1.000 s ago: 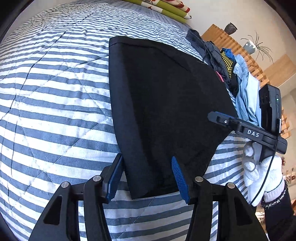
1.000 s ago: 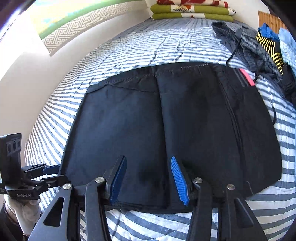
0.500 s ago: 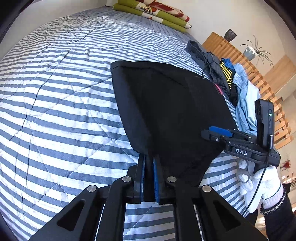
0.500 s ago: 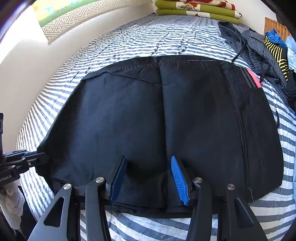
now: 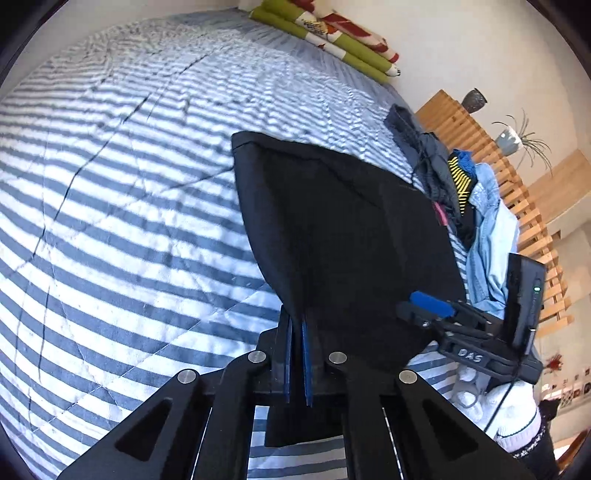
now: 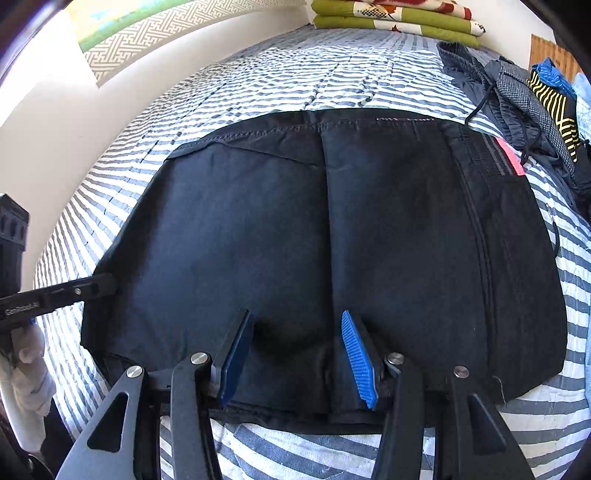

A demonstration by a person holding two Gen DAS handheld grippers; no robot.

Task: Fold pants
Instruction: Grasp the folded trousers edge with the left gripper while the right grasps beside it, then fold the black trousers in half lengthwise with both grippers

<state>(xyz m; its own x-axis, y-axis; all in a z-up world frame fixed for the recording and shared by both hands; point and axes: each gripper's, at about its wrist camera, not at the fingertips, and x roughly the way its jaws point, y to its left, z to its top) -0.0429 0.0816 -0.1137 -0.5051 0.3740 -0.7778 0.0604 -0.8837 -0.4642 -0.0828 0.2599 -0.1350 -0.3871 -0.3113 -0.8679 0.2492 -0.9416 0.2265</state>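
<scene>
the left gripper (image 5: 297,360) has its blue-padded jaws pinched nearly together on the near corner of the black fabric pants (image 5: 343,236), and that corner is raised off the bed so the cloth slopes up toward the camera – a small flap of it hangs below the pads. its jaws have just been closing, with the cloth between them.

the right gripper (image 6: 295,360) stands with its jaws partly apart, straddling the near hem of the same pants (image 6: 332,240); the fabric lies between the blue ribbed pads, but whether they press on it i cannot tell. a white-gloved hand (image 5: 513,410) holds this gripper's handle.

the pants lie spread flat across the blue-and-white striped quilted bedcover (image 5: 110,221), seam running away from the right gripper, a pink tag (image 6: 509,155) at their right edge. just beyond that edge sits a heap of mixed clothes (image 6: 535,99) – dark, yellow-striped and pale blue denim. at the far end of the bed lies a folded green, red and white blanket (image 6: 399,18). a slatted wooden shelf (image 5: 517,192) beside the bed carries two small pots.
</scene>
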